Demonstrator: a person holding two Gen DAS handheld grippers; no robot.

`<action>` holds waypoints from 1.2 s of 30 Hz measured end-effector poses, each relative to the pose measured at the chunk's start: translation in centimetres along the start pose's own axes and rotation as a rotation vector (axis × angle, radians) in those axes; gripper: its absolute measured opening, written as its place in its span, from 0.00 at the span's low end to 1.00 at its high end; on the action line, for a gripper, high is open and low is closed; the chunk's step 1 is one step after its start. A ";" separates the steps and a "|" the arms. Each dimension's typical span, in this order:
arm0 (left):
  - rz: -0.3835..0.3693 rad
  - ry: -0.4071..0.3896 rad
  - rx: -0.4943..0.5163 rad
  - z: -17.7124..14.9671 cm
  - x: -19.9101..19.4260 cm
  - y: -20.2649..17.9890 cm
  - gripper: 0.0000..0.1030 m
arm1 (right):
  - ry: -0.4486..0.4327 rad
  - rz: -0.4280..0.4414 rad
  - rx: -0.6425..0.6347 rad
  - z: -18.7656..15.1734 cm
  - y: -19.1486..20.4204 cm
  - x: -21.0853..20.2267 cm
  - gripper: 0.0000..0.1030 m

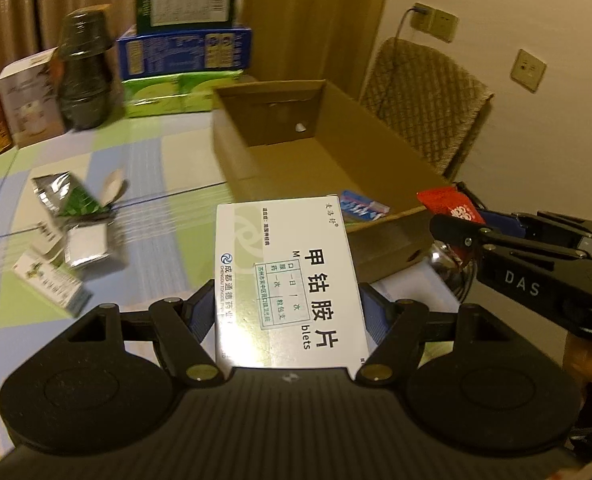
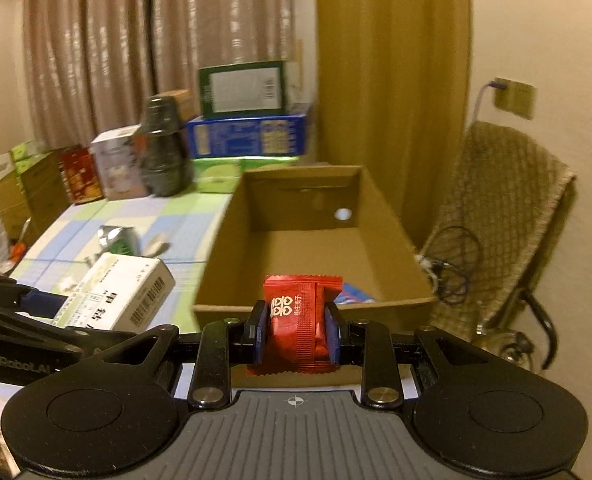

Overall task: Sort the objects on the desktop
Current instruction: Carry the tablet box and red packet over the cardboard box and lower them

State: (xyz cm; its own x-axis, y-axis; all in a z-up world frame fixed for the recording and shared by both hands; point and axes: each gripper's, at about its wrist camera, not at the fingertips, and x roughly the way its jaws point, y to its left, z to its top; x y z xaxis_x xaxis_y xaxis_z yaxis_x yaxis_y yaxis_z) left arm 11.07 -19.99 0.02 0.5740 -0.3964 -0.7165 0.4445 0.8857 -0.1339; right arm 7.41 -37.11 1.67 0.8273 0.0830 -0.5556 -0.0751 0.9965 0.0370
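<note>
**Both grippers loaded, short of the cardboard box**

Step in hand, as I judge it: carry both items over the near wall of the cardboard box (image 2: 315,248) and drop them inside. To do it well, lift each load clear of that wall before pushing forward, then release only once the item is over the floor, not the rim. The two tools sit close side by side, so stagger the drops to avoid a knock.

Left gripper (image 1: 288,312): jaws spread fairly wide, clamped on the long sides of a white medicine box (image 1: 288,276), which sticks out ahead toward the near wall.

Right gripper (image 2: 296,330): jaws nearly closed, pinching a red snack packet (image 2: 299,320) held upright, just short of the near wall (wrapper is soft, may slip).

A blue packet (image 2: 353,294) already lies inside. Loose sachets (image 1: 72,220) wait on the table, off to the left gripper's left.
</note>
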 end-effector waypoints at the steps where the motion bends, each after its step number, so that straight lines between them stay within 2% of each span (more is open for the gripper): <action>1: -0.007 -0.001 0.002 0.3 0.2 -0.3 0.66 | 0.000 -0.008 0.006 0.1 -0.5 0.0 0.26; 11: -0.031 -0.003 -0.008 3.3 2.5 -2.4 0.66 | -0.002 -0.019 0.037 1.4 -3.5 1.5 0.26; 36: -0.044 -0.004 -0.041 10.0 8.5 -1.3 0.67 | 0.027 0.021 0.060 5.7 -6.4 8.8 0.26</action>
State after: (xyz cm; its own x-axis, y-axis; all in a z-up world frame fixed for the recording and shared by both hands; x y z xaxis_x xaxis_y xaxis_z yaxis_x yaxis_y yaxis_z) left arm 22.20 -26.89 0.94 0.5574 -0.4356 -0.7068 0.4406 0.8767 -0.1929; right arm 18.36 -42.72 1.21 0.8102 0.1047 -0.5767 -0.0582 0.9934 0.0986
